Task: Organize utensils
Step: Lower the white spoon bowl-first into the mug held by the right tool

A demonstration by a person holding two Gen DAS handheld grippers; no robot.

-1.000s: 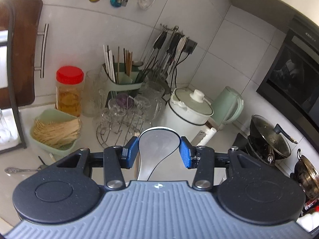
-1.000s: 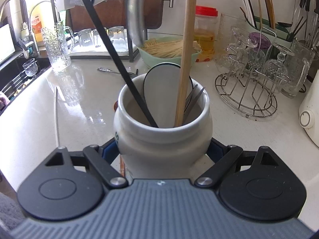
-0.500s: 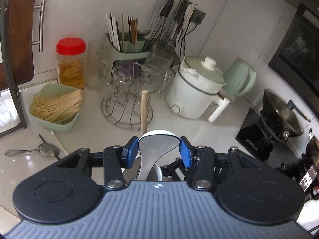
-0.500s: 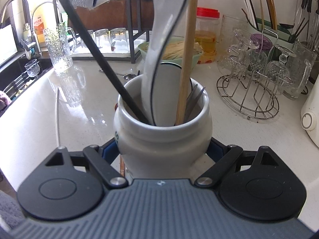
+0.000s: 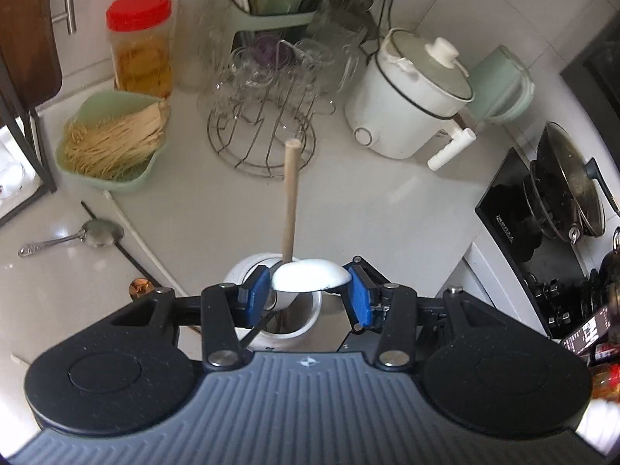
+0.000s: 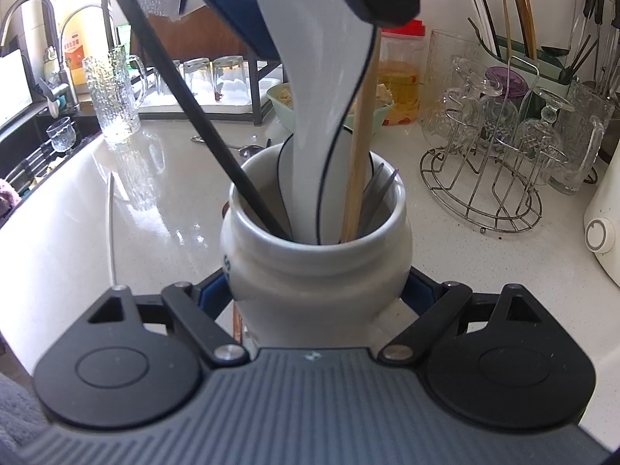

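Observation:
My left gripper is shut on the broad end of a white ceramic spoon with a dark rim. It points steeply down over a white crock. In the right wrist view the spoon hangs from the left gripper, its lower end inside the crock. My right gripper is shut on the crock's body from both sides. A wooden stick, a black stick and another dark-rimmed white spoon stand in the crock.
On the counter lie a metal spoon and loose chopsticks. Behind stand a green bowl of noodles, a red-lidded jar, a wire glass rack and a white cooker. A stove is at right.
My left gripper has tipped downward and come over the crock, bringing the white spoon down into its mouth. The right gripper and the crock have stayed put.

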